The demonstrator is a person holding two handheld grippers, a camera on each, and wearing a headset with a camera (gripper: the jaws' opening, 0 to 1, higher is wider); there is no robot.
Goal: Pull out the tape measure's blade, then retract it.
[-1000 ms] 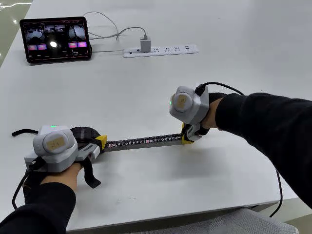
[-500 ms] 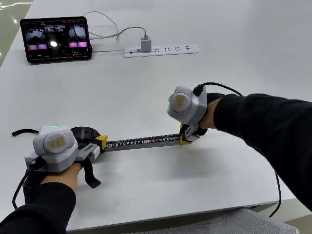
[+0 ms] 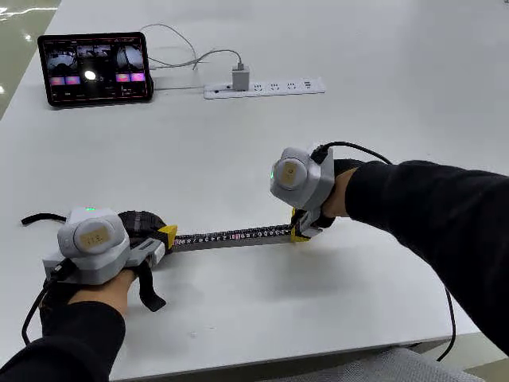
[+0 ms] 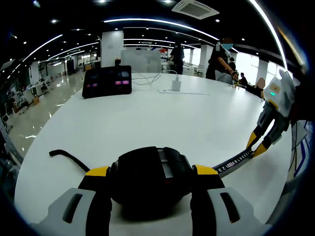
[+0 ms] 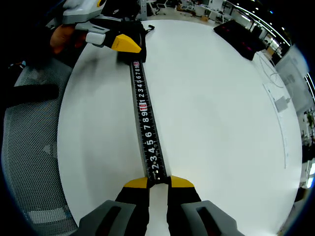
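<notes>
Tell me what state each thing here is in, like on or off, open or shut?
left gripper: shut on the tape measure.
right gripper: shut on the tip of the blade.
tape measure: held, with its blade out.
blade: pulled out, stretched straight between the two grippers.
tablet: screen lit.
charger: plugged into the power strip.

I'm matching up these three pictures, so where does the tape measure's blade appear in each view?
Head view: the blade runs left to right across the lower middle.
Left gripper view: the blade sits at lower right, slanting upward.
Right gripper view: the blade runs up the centre from the bottom.
Shared landmark: the tablet at top left, upper left and upper right.
</notes>
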